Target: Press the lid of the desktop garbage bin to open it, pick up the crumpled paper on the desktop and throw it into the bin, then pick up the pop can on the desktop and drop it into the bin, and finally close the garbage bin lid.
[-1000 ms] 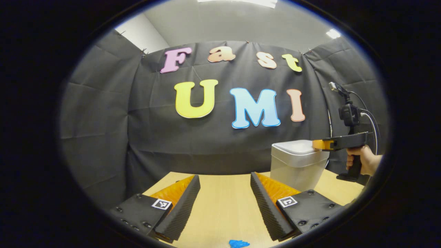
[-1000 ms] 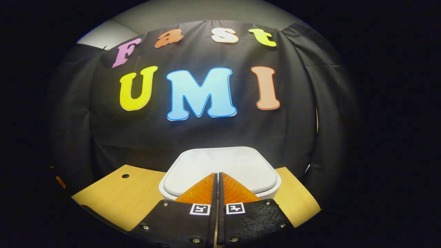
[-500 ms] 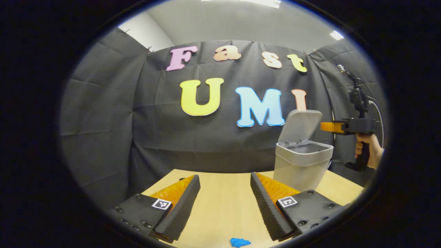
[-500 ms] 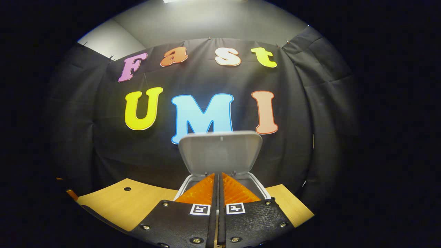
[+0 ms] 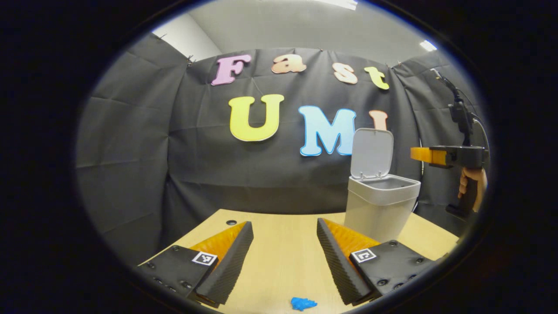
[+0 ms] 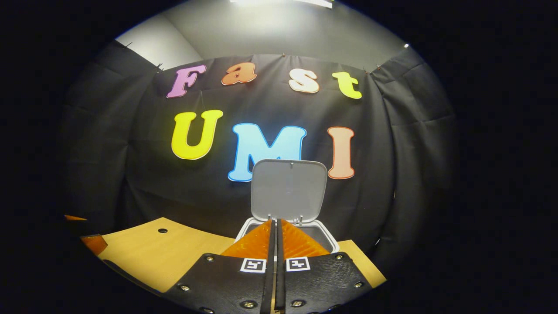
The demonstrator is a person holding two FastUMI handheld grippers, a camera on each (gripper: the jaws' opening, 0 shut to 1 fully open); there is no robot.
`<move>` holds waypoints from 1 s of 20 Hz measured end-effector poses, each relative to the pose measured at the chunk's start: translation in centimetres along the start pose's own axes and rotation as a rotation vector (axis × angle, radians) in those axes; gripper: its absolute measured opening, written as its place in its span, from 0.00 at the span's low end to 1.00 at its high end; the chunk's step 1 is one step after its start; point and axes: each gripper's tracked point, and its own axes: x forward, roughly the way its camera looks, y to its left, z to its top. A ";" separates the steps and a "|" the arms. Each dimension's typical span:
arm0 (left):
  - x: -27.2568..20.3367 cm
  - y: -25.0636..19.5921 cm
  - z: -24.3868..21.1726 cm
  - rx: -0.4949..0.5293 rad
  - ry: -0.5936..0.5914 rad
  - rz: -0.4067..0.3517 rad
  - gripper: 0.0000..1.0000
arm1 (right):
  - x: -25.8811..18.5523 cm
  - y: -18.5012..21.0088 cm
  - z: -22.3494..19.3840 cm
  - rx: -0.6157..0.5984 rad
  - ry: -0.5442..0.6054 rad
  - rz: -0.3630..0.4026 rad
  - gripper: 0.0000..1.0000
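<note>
Bin (image 5: 378, 208) at three o'clock on the table (image 5: 283, 257), lid (image 5: 371, 152) raised; left claw (image 5: 283, 257) wide open, right claw (image 6: 275, 244) closed, both empty; paper, can and closing remain.

The left gripper (image 5: 283, 257) is held low and level, its fingers spread wide apart with nothing gripped between them. The right gripper (image 6: 275, 240) is held higher at the far right, fingers pressed flat together and empty. Its handle is gripped from below by a hand (image 5: 470, 181).
</note>
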 end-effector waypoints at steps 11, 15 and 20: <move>-0.3 -0.2 -3.0 -0.005 0.082 -0.026 1.00 | -2.5 2.0 -0.8 0.025 0.010 0.027 0.81; 0.0 -0.9 -5.3 -0.030 0.148 -0.056 0.87 | -3.6 1.7 -0.9 0.029 -0.001 0.003 0.96; 0.2 -2.1 -9.9 -0.069 0.270 -0.107 0.94 | -5.0 1.7 -2.0 0.010 0.021 -0.008 0.96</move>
